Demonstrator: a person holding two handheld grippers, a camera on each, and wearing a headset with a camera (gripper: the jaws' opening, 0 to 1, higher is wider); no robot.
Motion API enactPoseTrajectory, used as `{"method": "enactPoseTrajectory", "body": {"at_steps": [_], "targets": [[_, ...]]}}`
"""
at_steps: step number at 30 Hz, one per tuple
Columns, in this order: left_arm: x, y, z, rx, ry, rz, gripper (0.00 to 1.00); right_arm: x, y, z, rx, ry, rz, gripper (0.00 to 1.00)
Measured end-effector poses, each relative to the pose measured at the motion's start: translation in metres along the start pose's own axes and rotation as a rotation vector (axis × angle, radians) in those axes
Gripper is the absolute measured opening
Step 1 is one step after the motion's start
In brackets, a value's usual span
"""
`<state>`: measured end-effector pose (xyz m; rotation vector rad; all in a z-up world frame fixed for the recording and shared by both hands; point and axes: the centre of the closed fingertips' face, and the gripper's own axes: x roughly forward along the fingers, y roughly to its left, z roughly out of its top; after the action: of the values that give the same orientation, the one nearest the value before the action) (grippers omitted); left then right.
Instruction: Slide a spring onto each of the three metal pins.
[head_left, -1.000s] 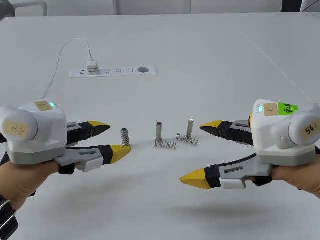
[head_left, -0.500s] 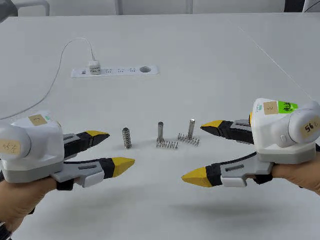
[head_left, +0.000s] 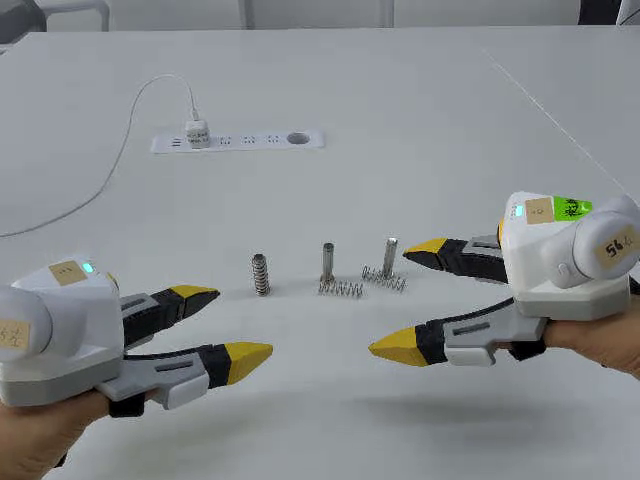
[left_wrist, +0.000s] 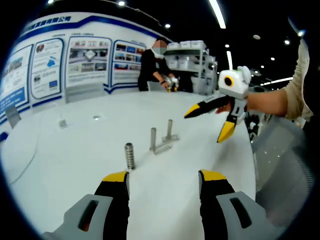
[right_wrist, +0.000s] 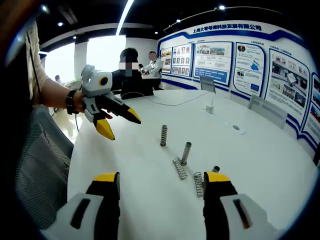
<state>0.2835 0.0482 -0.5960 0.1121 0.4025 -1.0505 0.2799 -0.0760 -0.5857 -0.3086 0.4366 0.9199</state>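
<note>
Now: one pin sprung, left gripper backed off

Item 1, left gripper (head_left: 240, 321): jaws apart, holding nothing. A second ago its tips flanked the left pin; it has since drawn back toward the person and sits clear of it.
Item 2, left pin (head_left: 261, 268): upright on the table (head_left: 450, 120), with a fitted spring (head_left: 261, 280) coiled over it. Judged done.
Item 3, middle pin (head_left: 327, 260): upright, bare; a loose spring (head_left: 340, 289) lies flat at its foot.
Item 4, right pin (head_left: 390, 252): upright, bare; a second loose spring (head_left: 384, 279) lies beside its base.
Item 5, right gripper (head_left: 390, 303): jaws spread, empty, near the right pin.
Status: one of three complete. The release looks finished, so the next pick is likely one of the springs lying flat.
</note>
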Motion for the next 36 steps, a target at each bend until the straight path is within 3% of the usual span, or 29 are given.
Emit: {"method": "enactPoseTrajectory", "body": {"at_steps": [14, 24, 36], "targets": [[-0.011, -0.005, -0.008, -0.03, -0.004, 0.016, 0.56, 0.017, -0.015, -0.004, -0.006, 0.031, 0.005, 0.53], [-0.013, -0.009, -0.01, -0.039, -0.008, 0.022, 0.56, 0.035, -0.032, -0.016, 0.003, 0.063, -0.027, 0.31], [-0.014, -0.011, -0.012, -0.037, 0.001, 0.017, 0.54, 0.054, -0.038, -0.023, 0.007, 0.096, -0.016, 0.24]]}}
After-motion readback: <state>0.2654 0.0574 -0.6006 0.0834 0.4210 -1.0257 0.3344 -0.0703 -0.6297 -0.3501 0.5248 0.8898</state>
